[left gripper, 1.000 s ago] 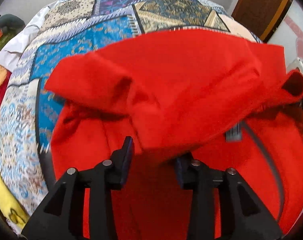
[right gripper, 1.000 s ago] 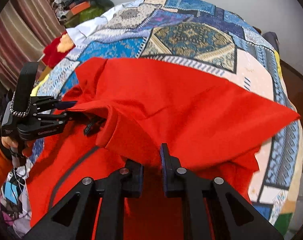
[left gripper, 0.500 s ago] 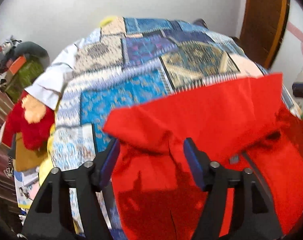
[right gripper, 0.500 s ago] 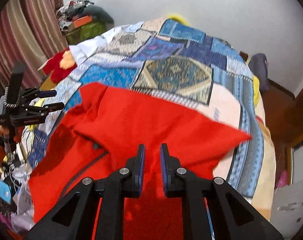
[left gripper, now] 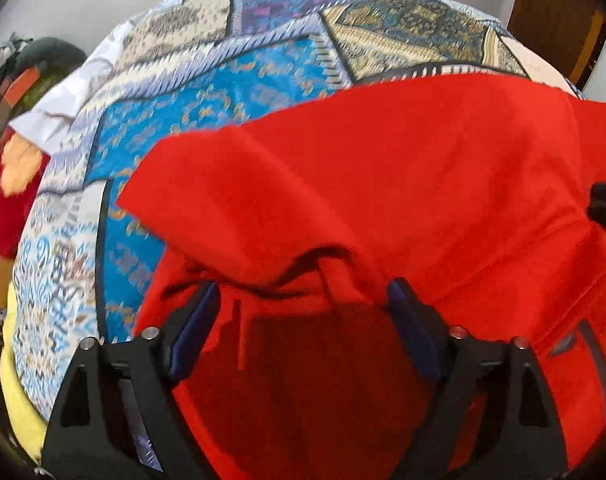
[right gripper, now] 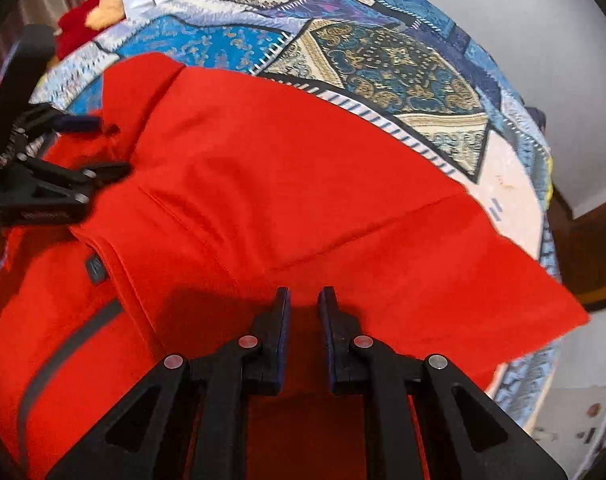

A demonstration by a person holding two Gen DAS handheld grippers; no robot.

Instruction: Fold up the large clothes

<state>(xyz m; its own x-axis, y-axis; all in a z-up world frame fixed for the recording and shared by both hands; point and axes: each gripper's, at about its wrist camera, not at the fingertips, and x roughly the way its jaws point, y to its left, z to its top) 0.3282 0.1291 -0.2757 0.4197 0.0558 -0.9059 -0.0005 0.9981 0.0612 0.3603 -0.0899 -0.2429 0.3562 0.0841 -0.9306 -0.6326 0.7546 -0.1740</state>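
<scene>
Red garment [left gripper: 383, 184] spread on a bed under a patchwork quilt [left gripper: 207, 112], its upper layer folded over the lower. Left gripper [left gripper: 303, 300]: jaws wide and opening, a fold of the red cloth lying loose between them, the pads clear of it. Right gripper [right gripper: 303, 300]: jaws nearly closed, pinching a folded edge of the same garment near its lower hem.
</scene>
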